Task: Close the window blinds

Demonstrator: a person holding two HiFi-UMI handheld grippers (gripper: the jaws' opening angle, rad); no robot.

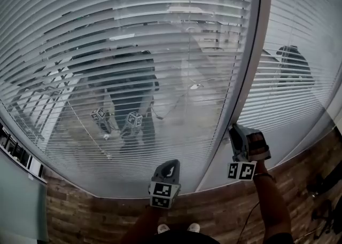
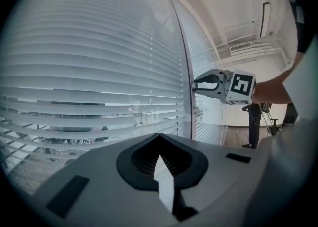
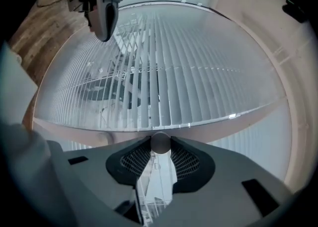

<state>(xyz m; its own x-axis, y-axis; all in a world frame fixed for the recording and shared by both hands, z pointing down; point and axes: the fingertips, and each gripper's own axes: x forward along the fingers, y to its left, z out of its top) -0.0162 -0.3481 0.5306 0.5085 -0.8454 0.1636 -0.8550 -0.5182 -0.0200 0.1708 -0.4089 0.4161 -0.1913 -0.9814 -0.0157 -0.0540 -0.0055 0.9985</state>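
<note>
White slatted blinds (image 1: pixel 133 50) cover a wide window, and a second panel (image 1: pixel 299 93) hangs right of a pale mullion (image 1: pixel 251 61). The lower slats still show gaps with the view behind. My right gripper (image 1: pixel 234 128) is at the foot of the mullion. In the right gripper view it is shut (image 3: pixel 160 144) on a round rod, the blinds' tilt wand (image 3: pixel 160 141), seen end-on between its pads. My left gripper (image 1: pixel 170 163) hangs lower and further left, a little way off the slats, shut with nothing in it (image 2: pixel 159 144). It also sees the right gripper (image 2: pixel 195 85) against the mullion.
Brown wooden floor (image 1: pixel 214 216) runs below the window, with the person's shoes (image 1: pixel 176 228) at the bottom edge. The glass reflects the person and both grippers (image 1: pixel 115 120). Another person (image 2: pixel 254 121) stands far back in the room. A pale panel (image 1: pixel 21 200) stands at the lower left.
</note>
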